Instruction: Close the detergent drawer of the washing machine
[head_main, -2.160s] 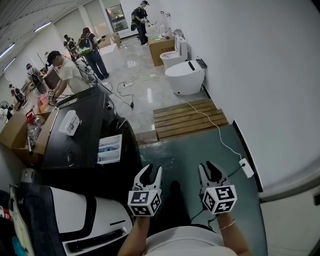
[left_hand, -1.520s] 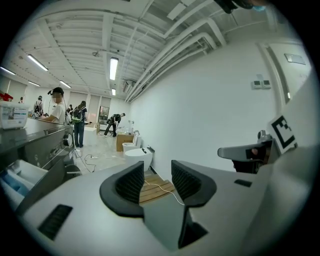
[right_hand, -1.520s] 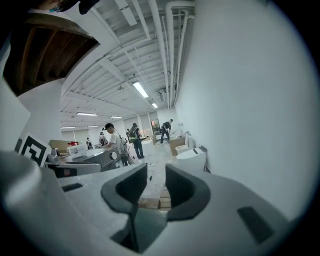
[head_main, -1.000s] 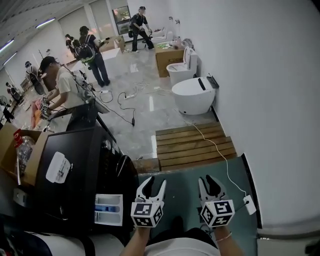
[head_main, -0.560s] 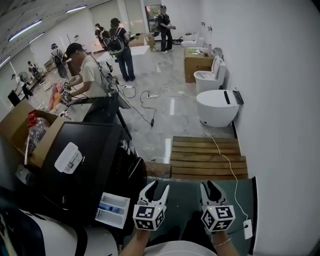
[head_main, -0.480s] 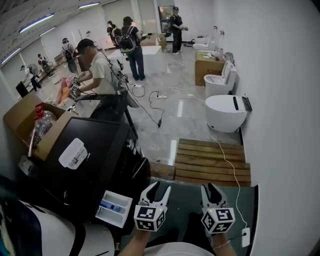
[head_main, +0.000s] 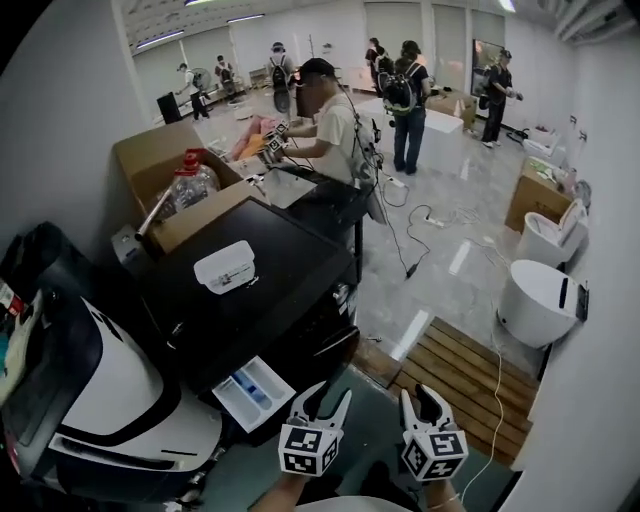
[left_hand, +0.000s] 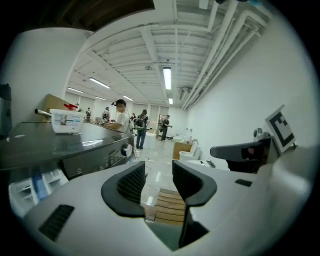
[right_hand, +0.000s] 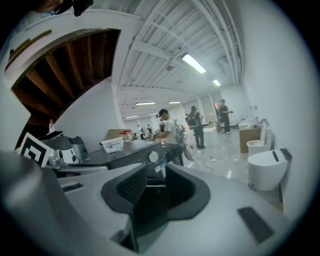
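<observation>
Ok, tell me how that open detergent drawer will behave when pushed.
The detergent drawer juts straight out of the black washing machine, so it should probably slide in, not swing. It looks like thin white plastic: likely light, possibly jamming if pushed off-centre.

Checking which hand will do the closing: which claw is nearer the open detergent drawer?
Left. The left claw hangs just right of the drawer in the head view, not touching; the right claw is farther right, beyond it.

White toilet (head_main: 535, 300) near wooden slat platform (head_main: 470, 375); cardboard box (head_main: 150, 160), water bottle (head_main: 192, 182) upper left.
</observation>
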